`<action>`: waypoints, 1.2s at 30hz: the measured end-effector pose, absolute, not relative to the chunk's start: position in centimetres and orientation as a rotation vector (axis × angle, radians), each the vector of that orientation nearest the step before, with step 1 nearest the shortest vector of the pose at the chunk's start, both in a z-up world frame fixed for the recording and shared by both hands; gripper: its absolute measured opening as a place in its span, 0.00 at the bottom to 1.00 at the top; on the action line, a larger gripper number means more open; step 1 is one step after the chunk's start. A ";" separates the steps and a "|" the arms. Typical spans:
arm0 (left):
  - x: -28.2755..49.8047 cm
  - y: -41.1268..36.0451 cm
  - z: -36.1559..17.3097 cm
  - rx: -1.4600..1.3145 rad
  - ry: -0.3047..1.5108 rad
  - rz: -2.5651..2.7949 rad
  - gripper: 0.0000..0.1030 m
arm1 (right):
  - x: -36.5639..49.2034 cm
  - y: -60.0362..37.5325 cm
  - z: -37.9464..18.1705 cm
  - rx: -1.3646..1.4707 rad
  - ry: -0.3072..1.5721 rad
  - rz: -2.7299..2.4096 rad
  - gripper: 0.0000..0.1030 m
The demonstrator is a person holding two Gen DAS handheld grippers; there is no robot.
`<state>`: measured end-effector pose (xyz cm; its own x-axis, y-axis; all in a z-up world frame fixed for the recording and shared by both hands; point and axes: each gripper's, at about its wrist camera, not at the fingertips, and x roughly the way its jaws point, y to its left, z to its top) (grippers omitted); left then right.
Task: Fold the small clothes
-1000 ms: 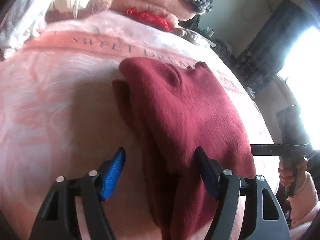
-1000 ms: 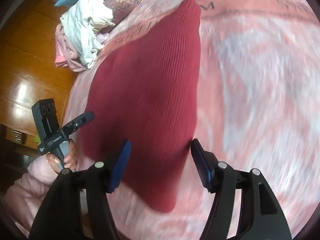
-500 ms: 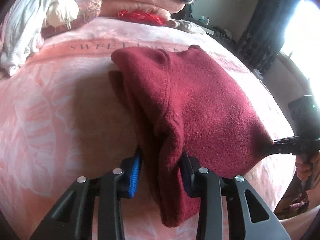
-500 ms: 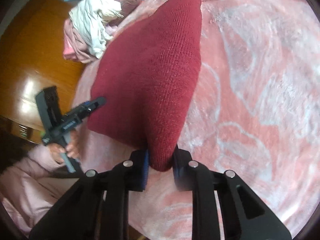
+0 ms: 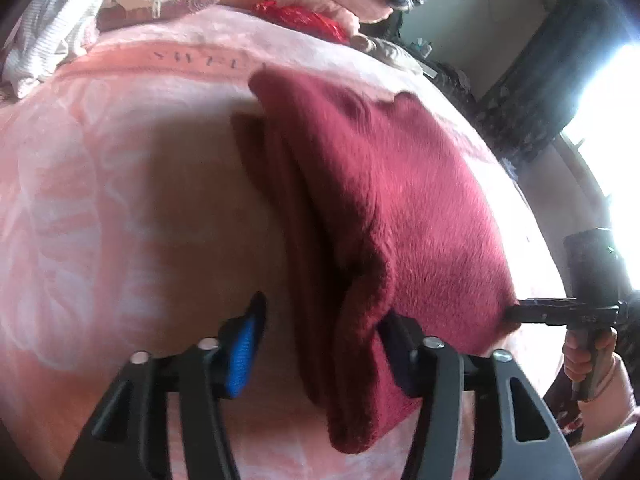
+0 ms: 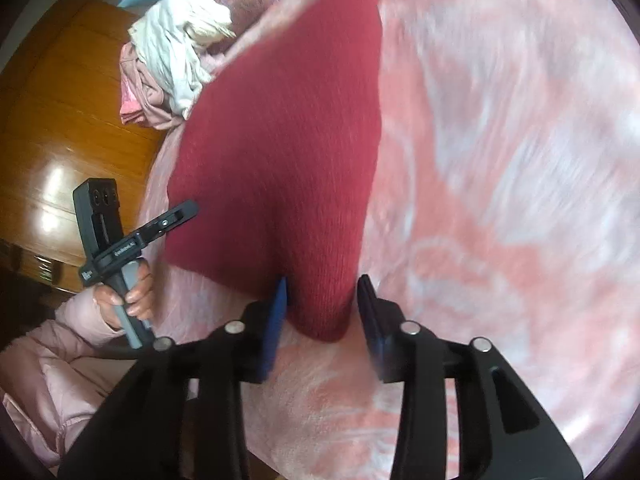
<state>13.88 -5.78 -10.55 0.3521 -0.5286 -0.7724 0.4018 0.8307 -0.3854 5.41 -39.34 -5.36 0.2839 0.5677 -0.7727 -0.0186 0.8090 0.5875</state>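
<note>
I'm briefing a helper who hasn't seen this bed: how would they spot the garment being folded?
Start from the pink blanket that covers the bed, printed with lettering along its far band. In its middle lies the dark red knitted garment, folded double with one corner at each gripper. It is the only deep maroon piece and lies apart from the pale clothes pile at the bed's far end.

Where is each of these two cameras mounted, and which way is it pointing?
Left wrist view: sits on the left gripper, looks along its open fingers over the red garment on the pink blanket; the right hand shows at the edge.
Right wrist view: sits on the right gripper, fingers open around the garment's near corner; the left hand and a pink sleeve show.
Both share the garment, the blanket and a clothes pile.
</note>
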 end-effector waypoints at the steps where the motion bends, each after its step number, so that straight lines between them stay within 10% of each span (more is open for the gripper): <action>1: 14.5 -5.7 -10.0 -0.156 1.051 -0.606 0.62 | 6.1 -39.7 -4.2 0.516 1.211 0.403 0.40; 14: 24.7 -6.6 -9.8 -0.382 1.227 -0.509 0.73 | 15.6 -36.6 -2.3 0.338 1.183 0.315 0.43; 18: 26.9 -7.7 -10.8 -0.390 1.203 -0.543 0.38 | 16.2 -35.3 -2.6 0.264 1.180 0.296 0.43; 21: 27.7 -7.9 -11.5 -0.375 1.187 -0.540 0.34 | 16.0 -34.9 -3.3 0.219 1.183 0.279 0.40; 36: 17.0 -7.4 -5.4 -0.064 0.951 -0.398 0.55 | 9.4 -34.5 -0.2 0.248 1.110 0.272 0.42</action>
